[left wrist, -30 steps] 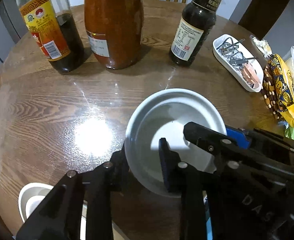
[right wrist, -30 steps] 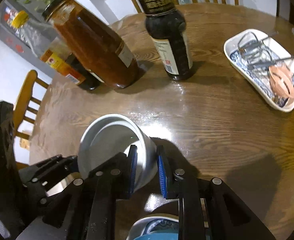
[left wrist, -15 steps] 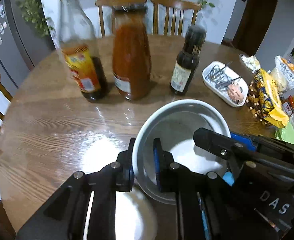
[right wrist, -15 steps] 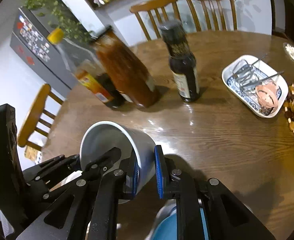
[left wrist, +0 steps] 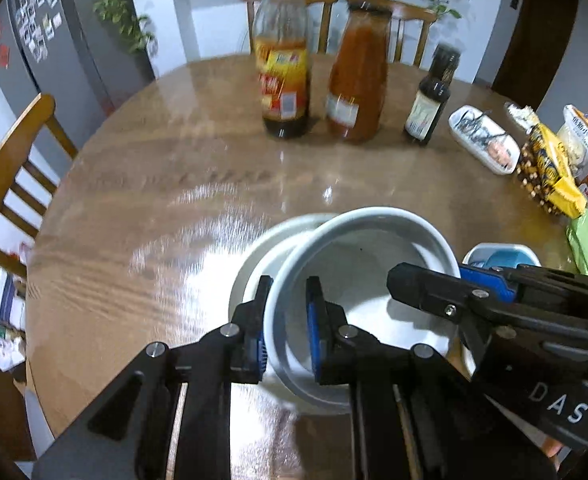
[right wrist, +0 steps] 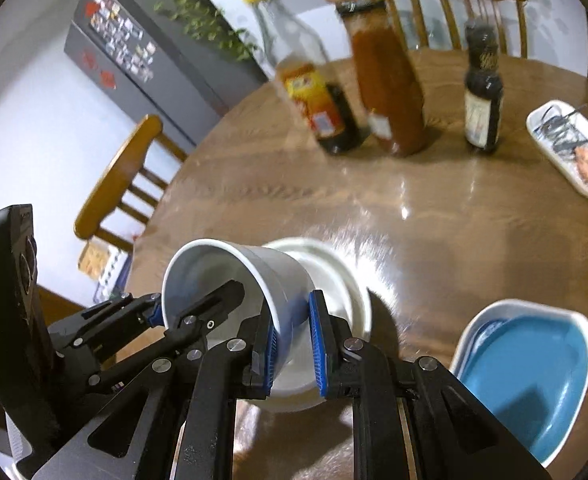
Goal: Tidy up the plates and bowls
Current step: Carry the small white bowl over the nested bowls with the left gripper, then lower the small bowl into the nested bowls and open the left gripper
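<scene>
Left wrist view counts two white bowls near the front edge of the round wooden worktop (left wrist: 142,200): the upper white bowl (left wrist: 358,248) is tilted and partly inside the lower white bowl (left wrist: 262,248), which sits on the wood. Both bowls look empty. The left hand-held gripper (left wrist: 286,320) pinches the upper bowl's near-left rim, one blue pad outside the wall and one inside. The right hand-held gripper (left wrist: 446,292) pinches the same bowl's right rim.

Right wrist view shows the same pair from the other side: the right hand-held gripper (right wrist: 292,344) clamps the wall of the upper white bowl (right wrist: 230,276), whose mouth faces left, with the lower white bowl (right wrist: 334,276) behind and under it. The left hand-held gripper (right wrist: 198,304) grips the bowl's rim from the left.

Three bottles stand in a row at the far side: a yellow-labelled bottle (left wrist: 282,76) on the left with dark liquid low in it, a jar of red sauce (left wrist: 358,80) in the middle, and a small dark bottle (left wrist: 430,100) on the right. To the right lie an oblong white dish (left wrist: 482,144) holding metal clips, and nearer, a white dish with a blue inside (right wrist: 526,376).
</scene>
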Demonstrator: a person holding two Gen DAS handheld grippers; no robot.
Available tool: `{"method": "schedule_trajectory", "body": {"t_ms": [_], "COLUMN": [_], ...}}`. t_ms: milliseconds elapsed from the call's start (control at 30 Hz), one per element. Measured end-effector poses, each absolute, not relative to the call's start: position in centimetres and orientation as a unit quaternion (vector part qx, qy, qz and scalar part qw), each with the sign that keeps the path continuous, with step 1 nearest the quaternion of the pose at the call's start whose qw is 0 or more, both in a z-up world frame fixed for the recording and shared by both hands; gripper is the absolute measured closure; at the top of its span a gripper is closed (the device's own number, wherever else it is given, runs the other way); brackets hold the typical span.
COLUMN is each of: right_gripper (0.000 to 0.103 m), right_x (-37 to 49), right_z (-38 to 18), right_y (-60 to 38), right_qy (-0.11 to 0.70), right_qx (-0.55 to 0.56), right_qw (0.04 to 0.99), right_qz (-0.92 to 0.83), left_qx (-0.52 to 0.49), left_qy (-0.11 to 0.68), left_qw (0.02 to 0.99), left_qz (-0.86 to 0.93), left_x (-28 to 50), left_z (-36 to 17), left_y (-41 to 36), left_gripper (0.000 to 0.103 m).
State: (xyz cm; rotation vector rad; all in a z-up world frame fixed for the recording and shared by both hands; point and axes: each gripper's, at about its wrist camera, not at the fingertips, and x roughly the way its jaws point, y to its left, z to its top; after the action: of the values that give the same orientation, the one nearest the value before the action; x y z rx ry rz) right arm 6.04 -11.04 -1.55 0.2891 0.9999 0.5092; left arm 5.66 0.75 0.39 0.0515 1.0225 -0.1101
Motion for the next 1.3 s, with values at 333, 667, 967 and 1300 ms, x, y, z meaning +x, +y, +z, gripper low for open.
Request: {"method": "schedule_trajectory", "body": {"t_ms": [333, 667, 967, 1300], "right_gripper": [0.085, 0.085, 0.085, 0.085], "right_x": [7.2, 7.8, 8.0, 8.0], "right_z": [-5.5, -5.7, -5.7, -5.8], "right_y": [-10.0, -8.1, -7.6, -7.2], "right_qy": [0.527, 0.533, 0.534, 0.532], "right_qx": [0.127, 0.074, 0.06, 0.046], "right_qw": [0.809, 0.815, 0.815, 0.818], "right_qz": [0.225, 0.215, 0.216, 0.213], "left_qx": [0.018, 0.026, 0.03, 0.036], "left_qy": [0.548, 0.558, 0.557, 0.554], "left_qw": [0.834, 0.827, 0.828, 0.829], "left_qz": [-0.061, -0.061, -0.061, -0.061], "left_x": [6.4, 6.8, 6.7, 6.6], "left_z": [-3.4, -4.1, -4.1, -4.2], "left_y": [1.1, 1.5, 1.3, 1.2], "left_gripper": [0.09, 0.087, 0.086, 0.086]}}
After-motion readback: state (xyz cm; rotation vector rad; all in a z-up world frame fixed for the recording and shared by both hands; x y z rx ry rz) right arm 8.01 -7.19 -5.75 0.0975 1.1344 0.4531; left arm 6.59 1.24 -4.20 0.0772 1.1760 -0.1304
